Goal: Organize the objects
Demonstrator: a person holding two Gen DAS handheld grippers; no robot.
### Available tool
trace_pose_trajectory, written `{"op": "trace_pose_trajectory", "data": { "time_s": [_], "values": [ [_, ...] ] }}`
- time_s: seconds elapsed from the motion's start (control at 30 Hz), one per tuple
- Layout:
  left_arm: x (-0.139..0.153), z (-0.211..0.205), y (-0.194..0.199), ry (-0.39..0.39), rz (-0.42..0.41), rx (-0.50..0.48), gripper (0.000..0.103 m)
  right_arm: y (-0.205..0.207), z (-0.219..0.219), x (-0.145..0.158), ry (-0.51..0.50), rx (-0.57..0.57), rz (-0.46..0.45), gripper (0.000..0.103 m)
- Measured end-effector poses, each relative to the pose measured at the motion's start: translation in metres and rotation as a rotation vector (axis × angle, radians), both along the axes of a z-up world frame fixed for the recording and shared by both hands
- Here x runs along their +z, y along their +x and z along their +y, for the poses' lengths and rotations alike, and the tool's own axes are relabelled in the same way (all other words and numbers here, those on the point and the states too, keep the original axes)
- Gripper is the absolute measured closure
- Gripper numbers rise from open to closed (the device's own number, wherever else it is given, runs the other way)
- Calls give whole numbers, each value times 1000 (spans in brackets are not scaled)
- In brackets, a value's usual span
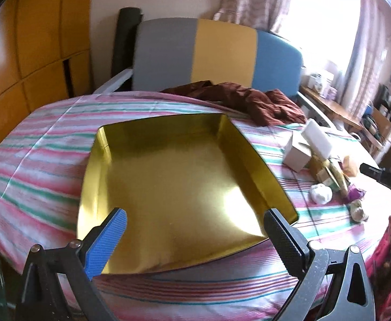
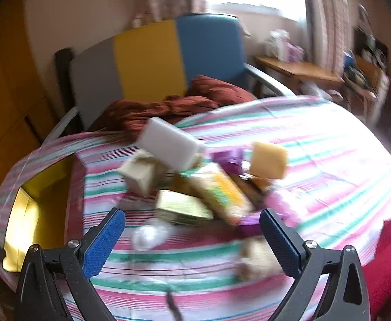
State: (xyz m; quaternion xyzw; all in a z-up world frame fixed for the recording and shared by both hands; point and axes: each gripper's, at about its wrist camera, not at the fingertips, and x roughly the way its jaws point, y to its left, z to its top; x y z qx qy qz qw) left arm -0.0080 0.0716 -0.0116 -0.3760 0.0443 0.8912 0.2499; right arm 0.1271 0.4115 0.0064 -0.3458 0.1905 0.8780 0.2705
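Note:
An empty gold tin box [image 1: 168,176] lies open on the striped bedsheet [image 1: 43,144]. My left gripper [image 1: 195,236] is open and empty, over the box's near edge. To its right lies a pile of small items: a white block [image 1: 317,135], a beige carton [image 1: 297,152], a white ball [image 1: 321,193]. In the blurred right wrist view my right gripper [image 2: 192,231] is open and empty, just short of that pile: white block [image 2: 171,143], beige carton [image 2: 142,172], green-gold box [image 2: 182,207], yellow packet [image 2: 222,190], orange sponge [image 2: 269,160], purple wrapper [image 2: 229,159]. The gold box [image 2: 32,214] is at the left.
A crumpled maroon cloth [image 1: 249,99] lies at the head of the bed, in front of a grey, yellow and blue headboard [image 1: 222,53]. A wooden side table [image 2: 297,71] with clutter stands at the right. A wardrobe [image 1: 21,40] is at the left.

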Motion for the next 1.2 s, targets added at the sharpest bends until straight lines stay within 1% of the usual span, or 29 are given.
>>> {"op": "trace_pose_trajectory", "data": {
  "time_s": [0.1,0.2,0.47,0.67,0.8,0.93,1.0,1.07,1.2],
  "values": [
    [2,21,5,-27,25,-56,0,18,24,1,-44,-73,12,0],
    [4,42,11,-43,44,-110,0,30,38,-1,-63,-120,18,0],
    [10,83,22,-30,50,-227,0,47,59,-4,-101,-154,-17,0],
    [10,112,32,-33,53,-317,0,55,78,-16,-204,-172,-94,0],
    [7,129,37,-39,43,-367,0,51,84,-32,-290,-134,-190,2],
    [3,149,38,-41,32,-411,1,38,80,-44,-294,-84,-291,3],
    [0,162,35,-43,14,-431,1,29,78,-50,-296,-48,-336,7],
    [-4,174,32,-46,-5,-439,1,24,76,-54,-296,-25,-355,7],
    [-13,198,30,-66,-11,-460,1,26,82,-61,-337,-28,-342,7]
  ]
}}
